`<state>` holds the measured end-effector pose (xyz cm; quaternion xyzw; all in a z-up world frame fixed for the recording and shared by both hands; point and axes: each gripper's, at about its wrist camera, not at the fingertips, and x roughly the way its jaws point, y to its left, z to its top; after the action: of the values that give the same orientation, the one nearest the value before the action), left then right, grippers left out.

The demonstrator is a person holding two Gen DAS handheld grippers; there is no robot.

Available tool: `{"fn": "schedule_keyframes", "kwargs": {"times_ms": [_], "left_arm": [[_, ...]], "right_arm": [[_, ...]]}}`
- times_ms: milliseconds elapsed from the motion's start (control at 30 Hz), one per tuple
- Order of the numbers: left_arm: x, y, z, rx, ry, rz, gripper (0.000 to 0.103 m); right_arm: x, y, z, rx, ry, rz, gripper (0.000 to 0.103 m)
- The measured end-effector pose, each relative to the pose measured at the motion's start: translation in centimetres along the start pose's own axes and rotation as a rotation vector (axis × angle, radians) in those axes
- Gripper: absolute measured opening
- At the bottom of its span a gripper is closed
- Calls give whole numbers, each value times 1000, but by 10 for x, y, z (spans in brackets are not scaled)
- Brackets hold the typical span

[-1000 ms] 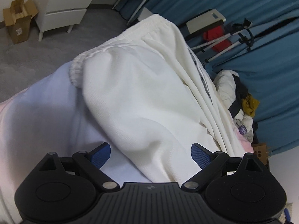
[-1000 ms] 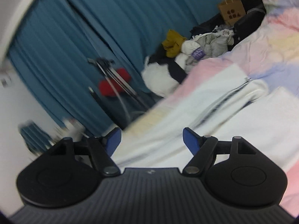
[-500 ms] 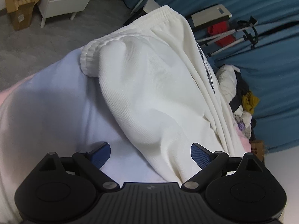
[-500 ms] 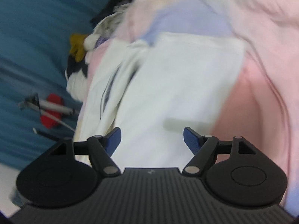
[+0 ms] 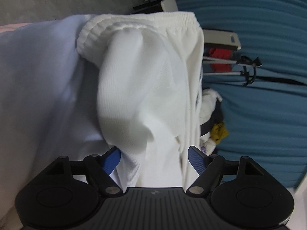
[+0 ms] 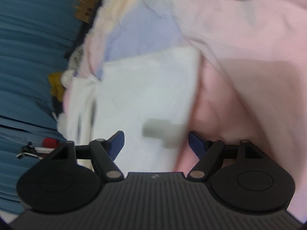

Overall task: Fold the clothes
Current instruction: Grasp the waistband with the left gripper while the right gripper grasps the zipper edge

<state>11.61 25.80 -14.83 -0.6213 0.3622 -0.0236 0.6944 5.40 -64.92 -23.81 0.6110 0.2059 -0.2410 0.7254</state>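
Observation:
White sweatpants [image 5: 145, 80] lie bunched on the pastel bedsheet [image 5: 38, 80], their ribbed elastic waistband [image 5: 107, 26] at the far end. My left gripper [image 5: 154, 158] is open, and a fold of the white fabric sits between its blue pads [image 5: 112, 159]. In the blurred right wrist view, a flat white leg of the pants [image 6: 145, 95] lies on the pink sheet [image 6: 249, 57]. My right gripper [image 6: 156, 143] is open just above that leg, near its right edge.
Blue curtains [image 5: 264, 115] hang beyond the bed. A metal stand with a red item [image 5: 220, 59] and a pile of other clothes [image 5: 213, 118] sit at the bedside. A brown paper bag [image 6: 85, 9] stands by the curtain. Grey floor [image 5: 57, 2] lies past the bed.
My left gripper has moved forward onto the pants, so fabric now lies between its pads. My right gripper swung from facing the curtains down to the flat pant leg.

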Motion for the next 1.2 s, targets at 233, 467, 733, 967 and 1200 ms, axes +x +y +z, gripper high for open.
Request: {"fn": "schedule_keyframes", "kwargs": {"times_ms": [233, 467, 733, 967, 1200], "left_arm": [[17, -5, -10, 69, -67, 98, 45], [19, -12, -17, 109, -153, 173, 5], [-47, -31, -33, 118, -259, 41, 2], [-61, -88, -26, 240, -297, 18, 2], [27, -193, 35, 313, -278, 86, 2]], "right_arm": [[12, 14, 5, -93, -72, -34, 18], [-7, 34, 3, -213, -180, -7, 6], [-60, 59, -4, -334, -268, 103, 6], [-73, 105, 5, -390, -291, 152, 6], [18, 217, 28, -526, -299, 141, 6]]}}
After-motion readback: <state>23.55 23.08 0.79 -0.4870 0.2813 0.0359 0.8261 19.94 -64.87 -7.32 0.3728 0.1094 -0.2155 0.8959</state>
